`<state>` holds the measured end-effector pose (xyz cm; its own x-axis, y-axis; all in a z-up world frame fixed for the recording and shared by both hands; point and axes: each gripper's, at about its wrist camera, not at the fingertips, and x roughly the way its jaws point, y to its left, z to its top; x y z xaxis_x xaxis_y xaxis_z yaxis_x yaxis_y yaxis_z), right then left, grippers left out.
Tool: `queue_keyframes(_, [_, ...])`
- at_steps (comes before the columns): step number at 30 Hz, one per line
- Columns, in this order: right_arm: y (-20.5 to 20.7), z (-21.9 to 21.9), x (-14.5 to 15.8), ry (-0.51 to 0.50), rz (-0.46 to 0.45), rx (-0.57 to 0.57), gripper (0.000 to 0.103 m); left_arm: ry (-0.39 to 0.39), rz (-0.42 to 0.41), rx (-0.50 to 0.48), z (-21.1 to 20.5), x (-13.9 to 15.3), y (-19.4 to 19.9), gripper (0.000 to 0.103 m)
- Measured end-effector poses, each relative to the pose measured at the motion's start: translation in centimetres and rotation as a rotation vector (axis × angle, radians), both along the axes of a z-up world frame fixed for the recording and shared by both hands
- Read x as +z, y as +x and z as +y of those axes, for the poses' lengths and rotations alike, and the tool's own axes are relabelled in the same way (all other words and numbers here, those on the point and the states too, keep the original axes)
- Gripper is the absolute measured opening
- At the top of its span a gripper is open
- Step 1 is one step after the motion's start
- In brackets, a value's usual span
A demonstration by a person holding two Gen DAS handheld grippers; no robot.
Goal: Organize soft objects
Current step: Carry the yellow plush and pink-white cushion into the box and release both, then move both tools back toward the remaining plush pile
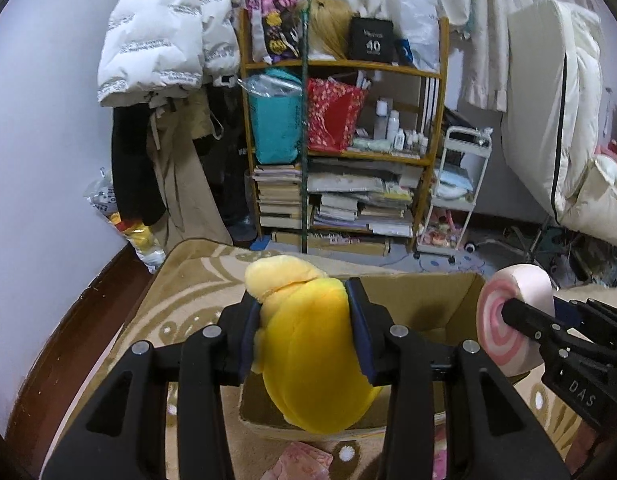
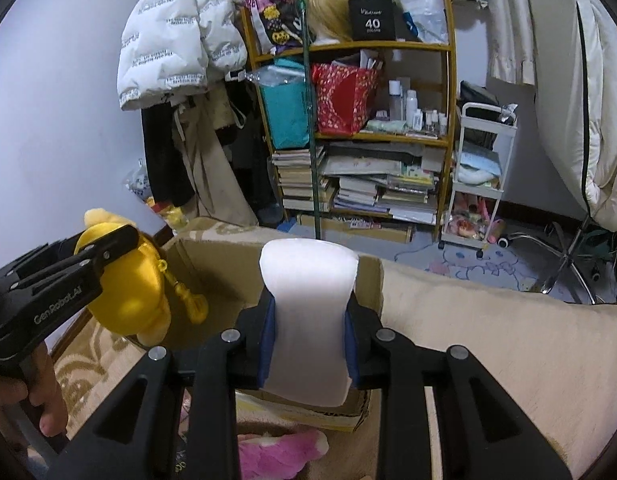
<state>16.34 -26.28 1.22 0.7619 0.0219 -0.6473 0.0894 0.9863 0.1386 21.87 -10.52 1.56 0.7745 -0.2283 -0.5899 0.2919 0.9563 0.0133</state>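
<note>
- Black arms of the left claw (image 1: 304,332) fill the bottom of the left wrist view; its blue pads are clenched on the yellow plush toy (image 1: 312,356), which hangs above the open cardboard box (image 1: 424,304).
- Right claw (image 2: 310,332) is grasping the pink and white swirl cushion (image 2: 308,320) by its flat faces, and the cushion is squeezed thin between the pads, just at the far wall of the same box (image 2: 212,276).
- Box stands on a beige patterned carpet (image 1: 180,300); it looks empty in the part I can see.
- Step in hand, as I judge: both soft things are carried to the box, not yet dropped.
- Next move calls for bringing each toy over the opening, lowering it, and then releasing, one claw after the other so they do not collide.
- Left wrist view shows the spiral face of the cushion (image 1: 504,320); the right wrist view shows only its white edge.
- Right wrist view shows the toy's yellow tassel charm (image 2: 192,300), a pink plush (image 2: 276,452) on the carpet, and the person's hand (image 2: 24,400) on the left handle.
</note>
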Motion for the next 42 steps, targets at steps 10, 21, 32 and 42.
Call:
queue_keyframes(10, [1.4, -0.8, -2.3, 0.079, 0.092, -0.022, 0.036, -0.004, 0.127, 0.034, -0.3, -2.4, 1.6, 0.042])
queue_keyframes(21, [0.6, -1.3, -2.0, 0.077, 0.119, -0.024, 0.048, 0.034, 0.137, 0.055, 0.2, -1.8, 0.8, 0.071])
queue_keyframes(32, [-1.6, -1.1, 2.1, 0.042, 0.049, -0.034, 0.103, 0.004, 0.144, 0.112, 2.1, 1.2, -1.2, 0.096])
queue_keyframes(42, [-5.9, -1.1, 5.8, 0.018, 0.023, -0.012, 0.103, -0.009, 0.094, 0.086, 3.1, 4.5, -6.3, 0.102])
